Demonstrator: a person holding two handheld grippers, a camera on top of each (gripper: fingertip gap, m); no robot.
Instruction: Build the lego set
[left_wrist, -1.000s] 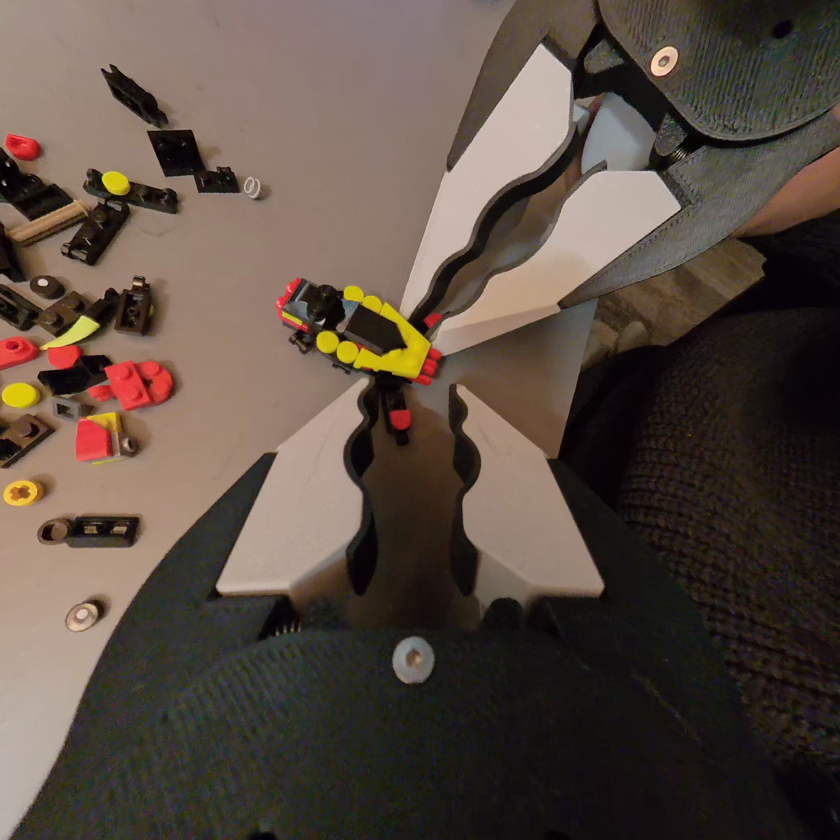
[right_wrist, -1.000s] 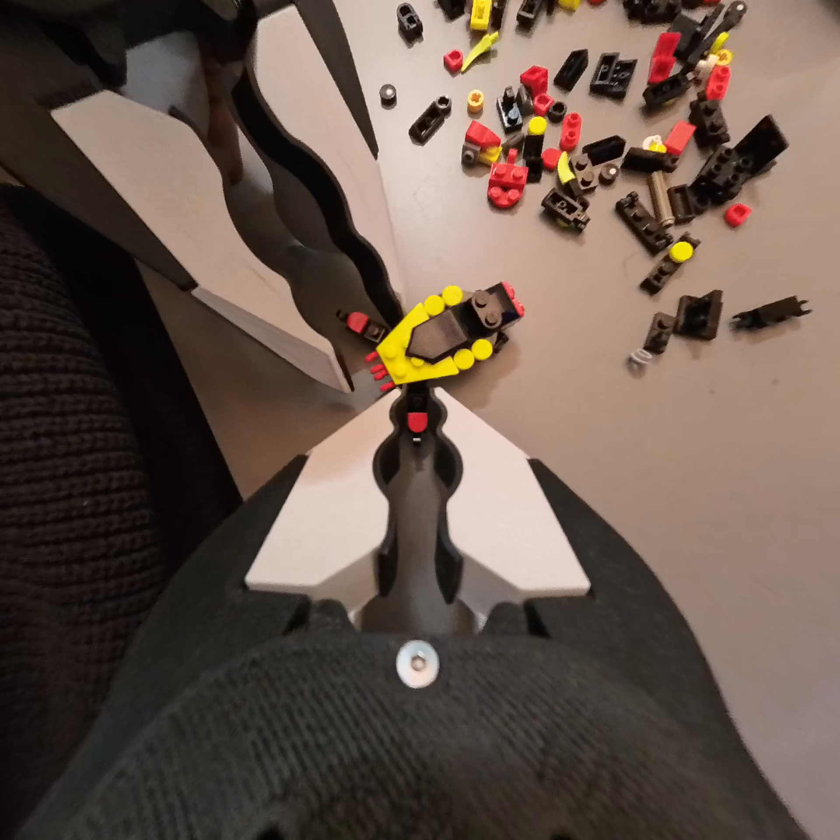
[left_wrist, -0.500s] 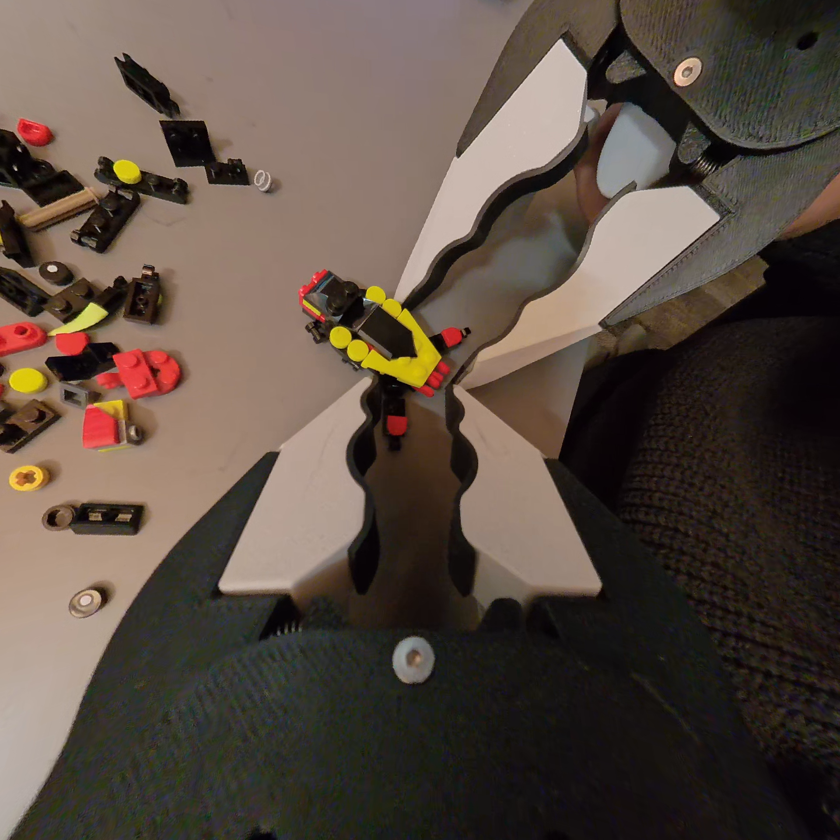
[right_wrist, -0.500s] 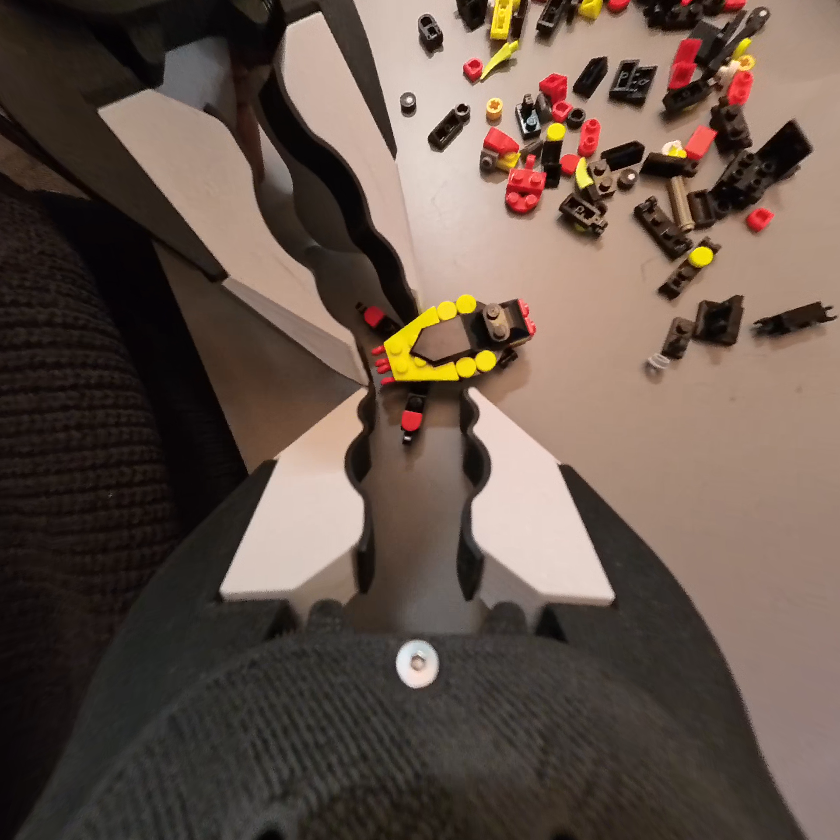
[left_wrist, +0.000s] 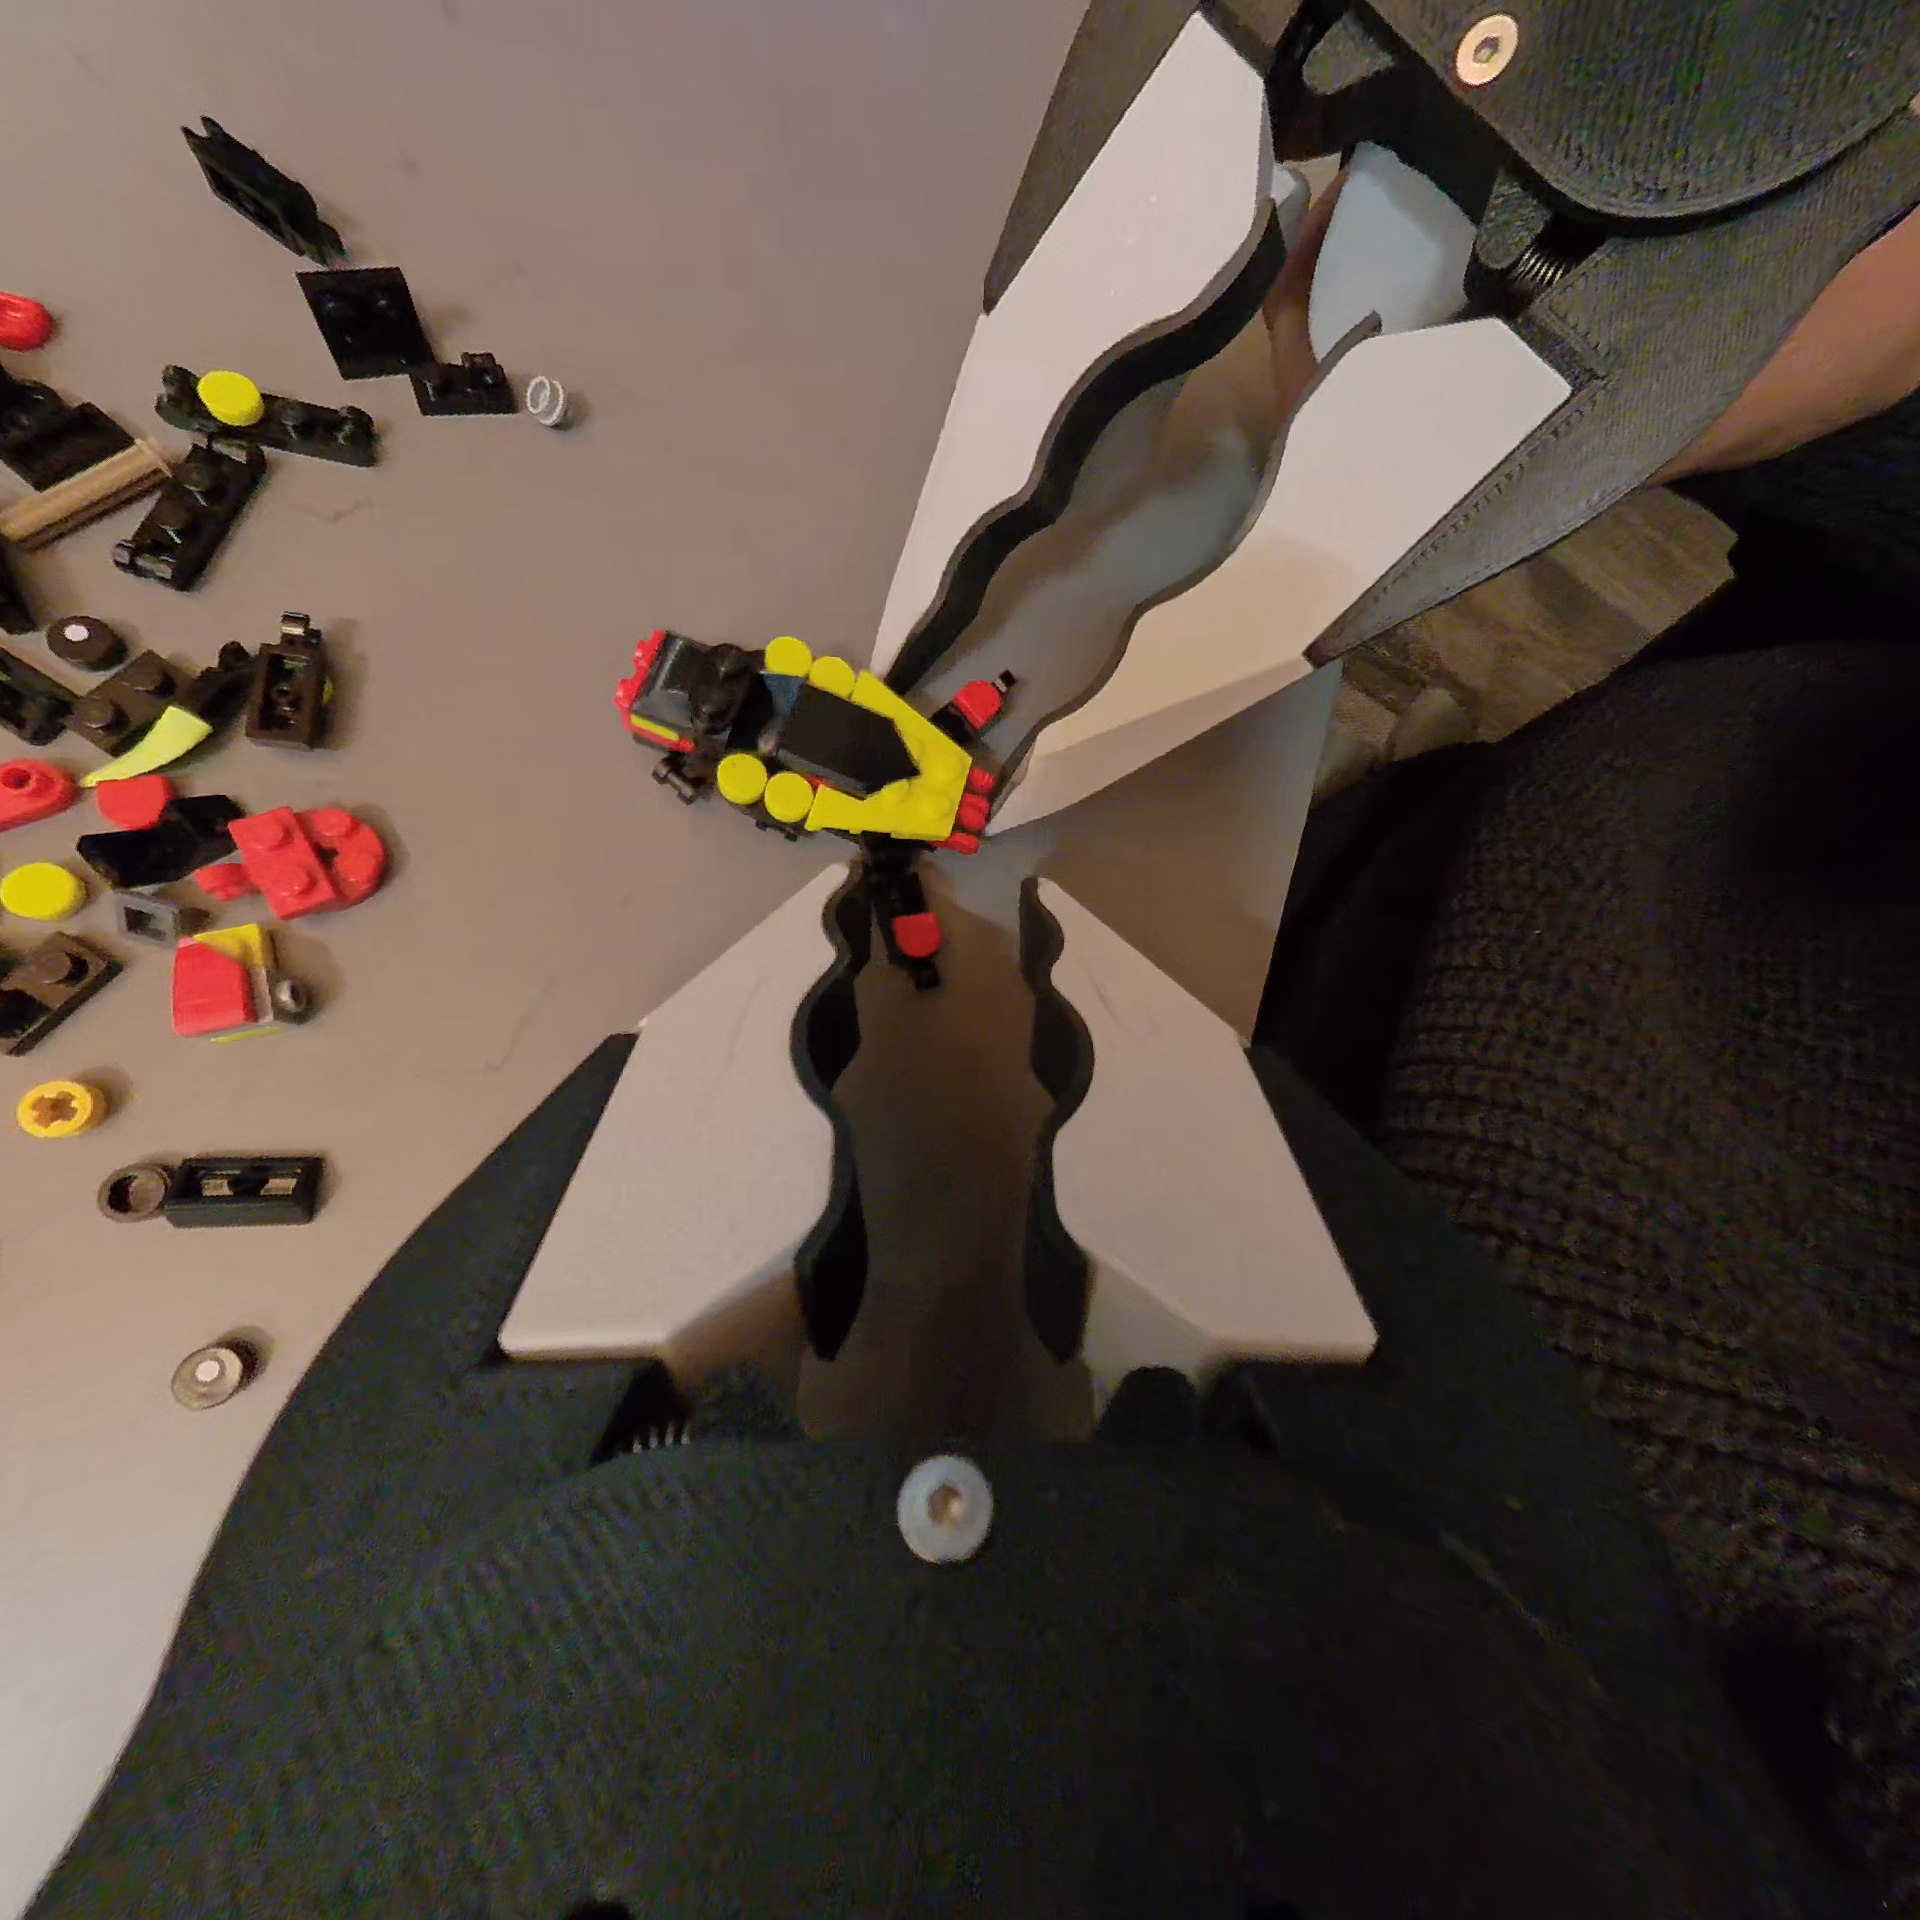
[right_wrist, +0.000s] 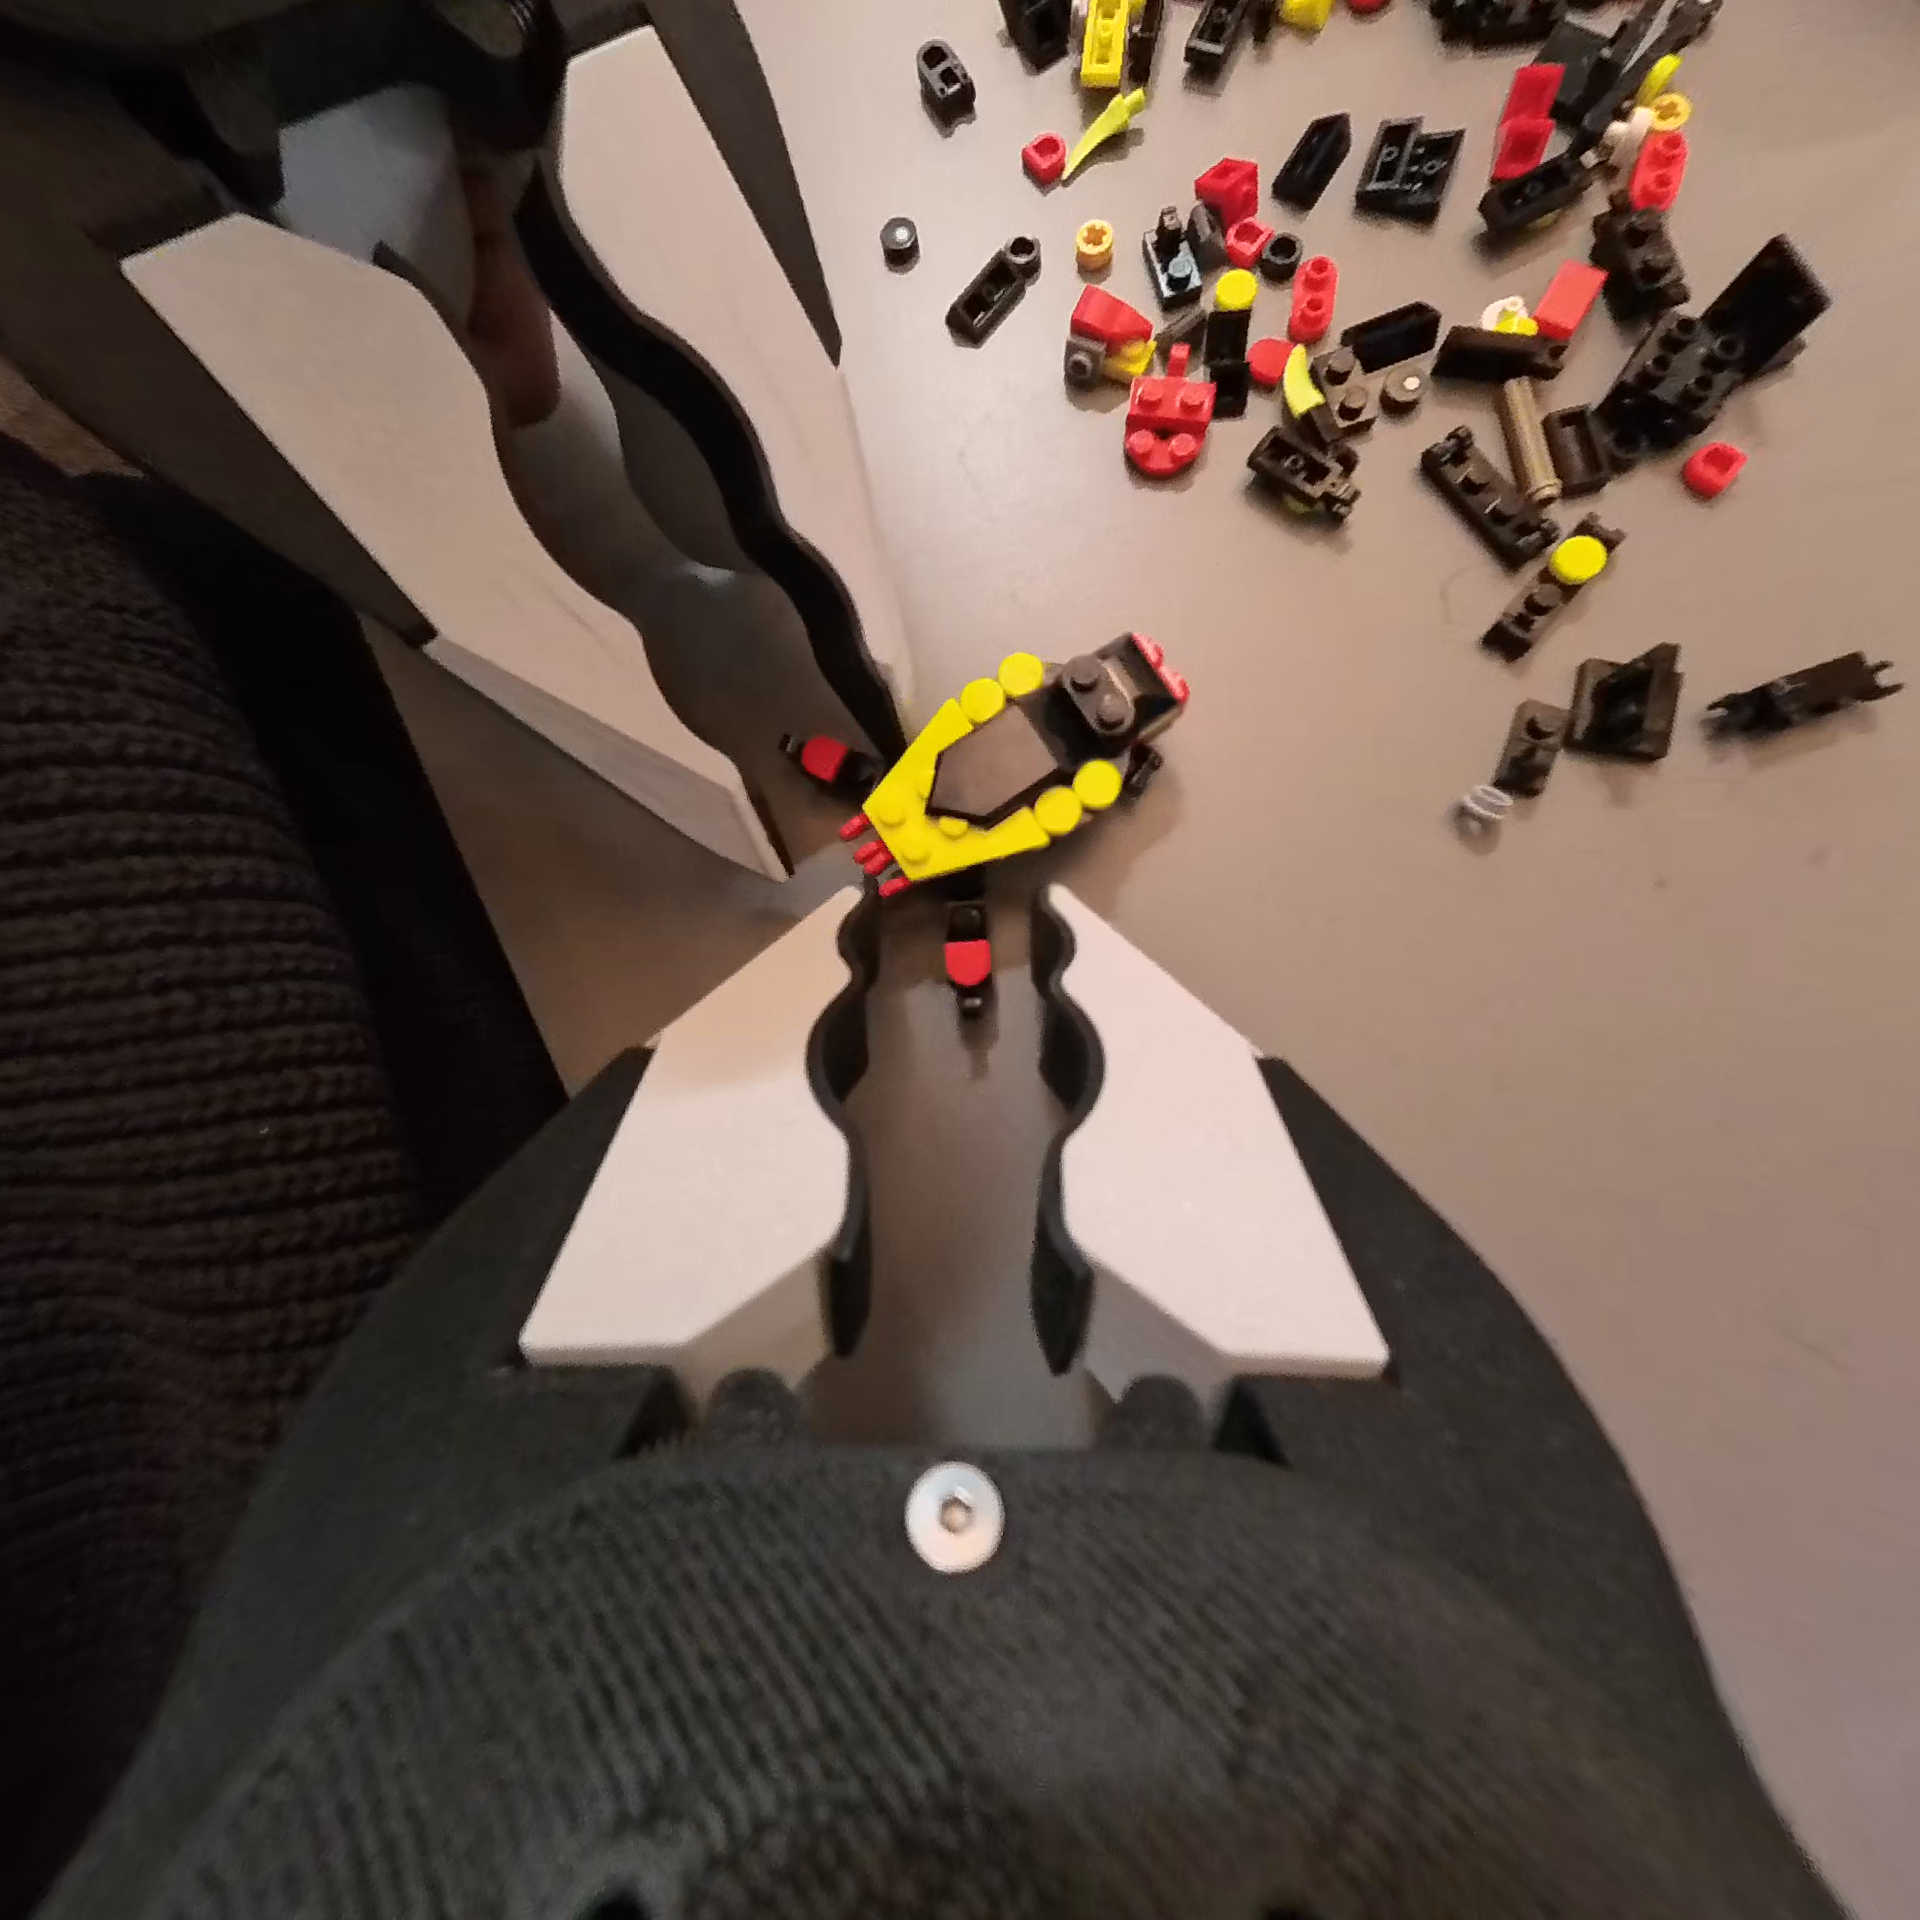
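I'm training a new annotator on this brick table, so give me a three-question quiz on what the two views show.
1. True or false: the left gripper has its jaws fully shut.
2. What stands between the fingers of the right gripper? A) a red-tipped prong of the model B) a yellow disc C) nothing at all
3. Fill in: in the left wrist view, the loose bricks lie to the ___ of the model.

Key: 1 false, its jaws stand apart. 2 A, and no finger visibly presses on the prong. 3 left.
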